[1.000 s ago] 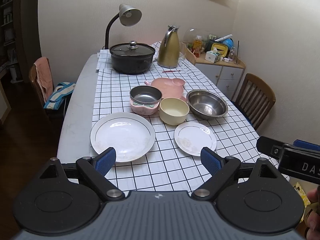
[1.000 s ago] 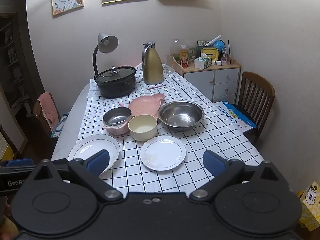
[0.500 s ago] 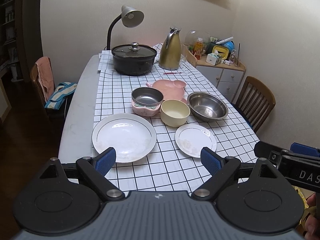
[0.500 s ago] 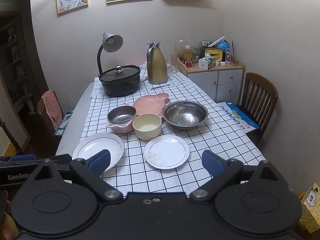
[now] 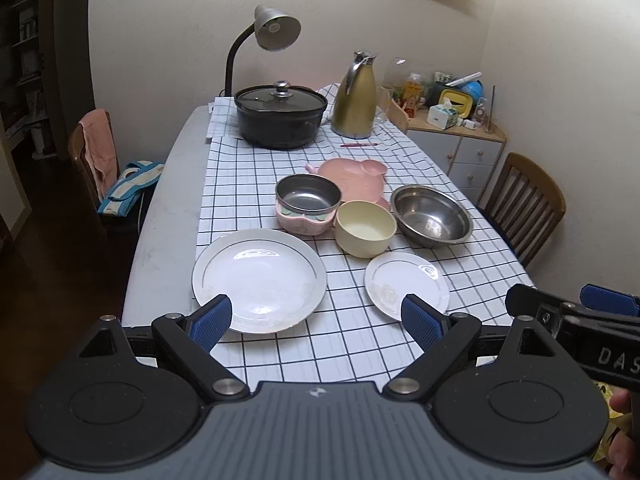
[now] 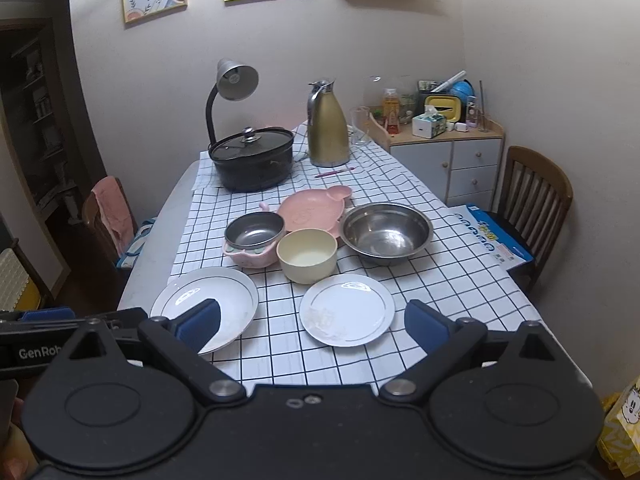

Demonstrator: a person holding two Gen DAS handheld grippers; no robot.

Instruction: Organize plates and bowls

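Left wrist view is filled along its lower edge by the left tool [image 5: 316,320], whose 2 blue-padded fingers [image 5: 210,322] are spread wide with nothing held between them. The right tool [image 6: 320,322] is seen likewise in the right wrist view, spread wide and empty, held above the near end of the counter [image 5: 160,216]. A black-and-white checked cloth [image 5: 240,176] is laid over most of the counter. Nearest on it, a large white plate [image 5: 259,279] is found on the left and a small white plate [image 5: 406,284] on the right, well apart from each other. Just beyond the small plate, a cream bowl [image 5: 365,227] is set between a pink-sided bowl with a steel liner [image 5: 308,208] on the left and a wide steel bowl [image 5: 431,215] on the right; all 3 are upright and close together, though whether they touch cannot be told. Behind them a pink animal-shaped plate [image 5: 352,178] is lying flat, partly hidden by the bowls. Farther back, a pink pen [image 5: 359,145] is seen on the cloth, then a black lidded pot [image 5: 280,116] and a gold jug [image 5: 356,102] side by side at the far end, with a grey desk lamp [image 5: 276,32] rising behind the pot. A wooden chair [image 6: 534,200] is placed at the right side of the counter.
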